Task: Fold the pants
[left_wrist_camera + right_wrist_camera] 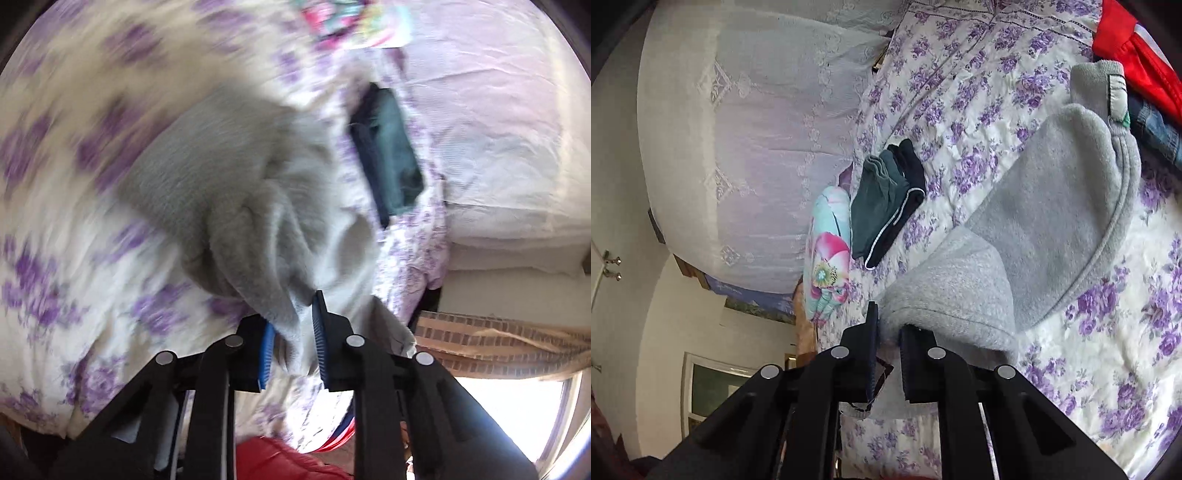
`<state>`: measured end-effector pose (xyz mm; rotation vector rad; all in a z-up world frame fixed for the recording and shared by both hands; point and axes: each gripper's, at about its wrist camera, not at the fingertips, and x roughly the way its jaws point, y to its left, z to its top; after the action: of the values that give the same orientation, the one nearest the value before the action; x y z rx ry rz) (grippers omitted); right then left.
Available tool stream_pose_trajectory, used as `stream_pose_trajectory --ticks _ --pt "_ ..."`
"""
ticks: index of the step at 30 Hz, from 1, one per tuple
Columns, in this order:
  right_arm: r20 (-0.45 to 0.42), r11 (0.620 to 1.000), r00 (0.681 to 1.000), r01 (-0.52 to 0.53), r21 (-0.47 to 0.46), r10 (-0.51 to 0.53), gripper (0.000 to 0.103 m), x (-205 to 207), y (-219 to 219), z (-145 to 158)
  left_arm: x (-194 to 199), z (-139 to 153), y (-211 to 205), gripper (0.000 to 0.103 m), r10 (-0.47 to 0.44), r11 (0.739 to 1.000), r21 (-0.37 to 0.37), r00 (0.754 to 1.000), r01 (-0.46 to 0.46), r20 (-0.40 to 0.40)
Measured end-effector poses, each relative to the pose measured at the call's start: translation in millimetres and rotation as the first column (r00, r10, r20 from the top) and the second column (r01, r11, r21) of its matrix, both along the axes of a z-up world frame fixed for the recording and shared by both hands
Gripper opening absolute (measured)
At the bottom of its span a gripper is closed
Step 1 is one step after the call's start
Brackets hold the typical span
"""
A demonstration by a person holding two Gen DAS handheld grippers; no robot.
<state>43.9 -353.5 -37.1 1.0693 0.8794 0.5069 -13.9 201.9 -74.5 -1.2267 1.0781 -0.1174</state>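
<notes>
Soft grey fleece pants (1045, 206) lie bunched across a crinkled bedspread (979, 96) printed with purple flowers, near a folded dark garment (882, 206) and red clothing (1126, 44), their edges pinched between the closed left gripper (295, 332) and closed right gripper (888, 339).

Two black handheld grippers, matte plastic, angular linkage arms fanning back toward each camera. Left gripper (295, 332): ribbed blue pads (319, 343) lining the inner faces of both fingers. Right gripper (888, 332): dark pads (873, 354), blue barely showing. Four round silver pivot pins (936, 353) across each linkage, two per side. No sleeves or cables discernible.
</notes>
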Motion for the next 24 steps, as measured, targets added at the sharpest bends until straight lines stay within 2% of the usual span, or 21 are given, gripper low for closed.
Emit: stream_pose_trajectory --ticks 3,6,7,8,9,10,11,12,13,14,15,16,17,18,21,22,24 --pt "0.056 1.0 0.998 0.017 0.004 -0.017 0.011 47 -9 23 37 28 0 0.015 -0.027 0.999 0.039 0.996 0.024 0.082" --pt "0.12 0.995 0.992 0.046 -0.088 -0.035 0.011 119 -12 44 95 57 8 0.015 -0.033 0.991 0.13 0.985 0.011 0.168" --pt "0.095 0.985 0.994 0.076 -0.153 -0.061 0.014 146 -16 47 109 65 12 0.015 -0.024 0.986 0.168 0.984 -0.006 0.175" --pt "0.06 0.977 0.994 0.097 -0.188 -0.087 0.026 163 -22 45 129 72 16 0.015 -0.004 0.976 0.213 0.986 -0.032 0.167" --pt "0.036 0.973 0.992 0.125 -0.194 -0.12 0.033 173 -28 45 140 74 19 0.016 0.002 0.972 0.234 0.99 -0.036 0.144" --pt "0.048 0.971 0.987 0.158 -0.182 -0.152 0.041 173 -33 48 146 76 20 0.019 0.009 0.969 0.244 0.993 -0.037 0.115" --pt "0.079 0.97 0.986 0.16 -0.18 -0.148 0.045 168 -34 49 145 79 21 0.024 0.01 0.967 0.251 0.994 -0.036 0.106" --pt "0.102 0.967 0.987 0.143 -0.209 -0.123 0.048 159 -32 50 138 84 19 0.031 -0.013 0.965 0.261 0.992 -0.021 0.129" --pt "0.11 0.953 0.989 0.122 -0.276 -0.095 0.054 146 -29 48 127 89 17 0.056 -0.037 0.956 0.294 0.989 -0.008 0.145" --pt "0.103 0.936 0.991 0.11 -0.334 -0.08 0.057 133 -25 42 117 89 17 0.075 -0.042 0.943 0.334 0.989 -0.007 0.139" --pt "0.082 0.917 0.994 0.093 -0.388 -0.066 0.057 116 -23 30 100 83 18 0.078 -0.036 0.922 0.386 0.992 -0.013 0.118" --pt "0.047 0.903 0.997 0.071 -0.425 -0.056 0.057 102 -24 15 84 75 18 0.079 -0.042 0.916 0.4 0.995 0.001 0.094" --pt "-0.005 0.893 0.998 0.048 -0.448 -0.057 0.057 86 -26 -4 74 64 19 0.079 -0.049 0.923 0.385 0.997 0.022 0.063" --pt "-0.06 0.892 0.996 0.036 -0.451 -0.071 0.057 70 -29 -23 61 48 22 0.079 -0.044 0.939 0.341 0.999 0.036 0.015" --pt "-0.211 0.925 0.966 0.064 -0.373 -0.152 0.057 24 -48 -71 21 2 30 0.078 0.004 0.984 0.179 0.996 0.011 -0.084" --pt "-0.239 0.935 0.954 0.093 -0.342 -0.182 0.057 12 -55 -80 8 -14 30 0.078 0.025 0.992 0.127 0.993 -0.011 -0.113" --pt "-0.28 0.944 0.932 0.144 -0.296 -0.23 0.058 -2 -66 -93 -5 -34 27 0.078 0.048 0.996 0.08 0.986 -0.036 -0.157"
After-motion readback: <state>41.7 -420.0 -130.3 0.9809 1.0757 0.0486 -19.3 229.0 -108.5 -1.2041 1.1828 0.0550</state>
